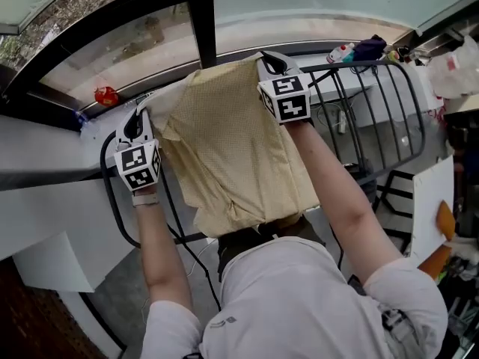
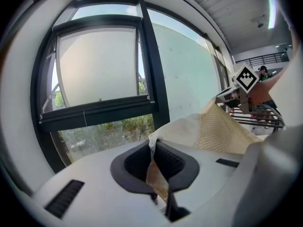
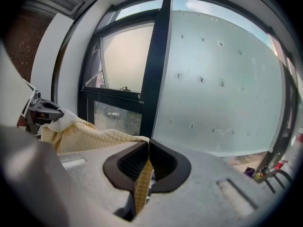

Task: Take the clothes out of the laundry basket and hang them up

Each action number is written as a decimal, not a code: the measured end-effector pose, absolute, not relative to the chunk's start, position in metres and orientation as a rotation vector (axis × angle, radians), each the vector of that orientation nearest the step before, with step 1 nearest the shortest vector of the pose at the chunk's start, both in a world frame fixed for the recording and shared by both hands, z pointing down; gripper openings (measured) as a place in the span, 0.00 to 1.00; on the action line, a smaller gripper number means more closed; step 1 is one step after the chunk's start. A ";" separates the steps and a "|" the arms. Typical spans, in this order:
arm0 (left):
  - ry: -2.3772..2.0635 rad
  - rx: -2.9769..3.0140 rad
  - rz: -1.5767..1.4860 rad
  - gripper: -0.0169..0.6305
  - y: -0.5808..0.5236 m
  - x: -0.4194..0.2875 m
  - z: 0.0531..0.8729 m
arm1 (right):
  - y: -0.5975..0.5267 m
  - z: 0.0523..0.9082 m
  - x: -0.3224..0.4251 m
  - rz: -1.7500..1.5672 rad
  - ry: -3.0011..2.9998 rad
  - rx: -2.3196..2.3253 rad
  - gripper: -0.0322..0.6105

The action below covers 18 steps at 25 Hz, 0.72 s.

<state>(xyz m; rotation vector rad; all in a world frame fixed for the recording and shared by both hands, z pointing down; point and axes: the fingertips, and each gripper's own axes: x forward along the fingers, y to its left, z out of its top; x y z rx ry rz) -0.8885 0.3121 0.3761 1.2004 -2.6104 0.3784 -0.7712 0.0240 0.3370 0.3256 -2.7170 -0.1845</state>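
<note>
Yellow garment (image 1: 232, 155) hangs spread between your two hands, in front of the window post (image 1: 200, 13) and above the black wire drying rack (image 1: 389, 111).

The rack's rails show just to the right of the cloth, and another of its black bars loops under your left forearm. So the rack seems to lie below and beyond the garment, with your right hand nearer the open rails. Whether the cloth already touches a rail you cannot tell from here.

The garment's held edge is its long axis for the coming move. It runs from the left tongs (image 1: 137, 122), lower and nearer you, up to the right tongs (image 1: 273, 64), higher and closer to the glass. The rest falls back toward your chest. To lay it over a rail you would probably have to level that edge and carry it forward and right.

The cloth is pale yellow with a fine checked weave and a paler, plain side turned out at the left corner. It is soft and creased, and its lower hem bunches.

Both tongs are closed on it, each pinching a thin fold of the top edge between its pads.

A small red thing (image 1: 105, 96) sits on the sill, well apart.
</note>
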 end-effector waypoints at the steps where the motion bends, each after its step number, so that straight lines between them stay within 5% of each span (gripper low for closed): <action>1: -2.593 1.206 0.375 0.05 0.310 -0.891 0.386 | 0.023 0.348 -0.772 -0.185 -2.693 0.328 0.07; 11: -2.423 1.230 0.328 0.09 0.295 -0.885 0.459 | 0.029 0.432 -0.757 -0.061 -2.503 0.284 0.13; 16: -2.405 1.226 0.361 0.18 0.301 -0.880 0.469 | 0.037 0.448 -0.747 0.023 -2.455 0.241 0.40; 18: -2.404 1.210 0.369 0.25 0.302 -0.879 0.466 | 0.037 0.449 -0.741 0.049 -2.432 0.229 0.44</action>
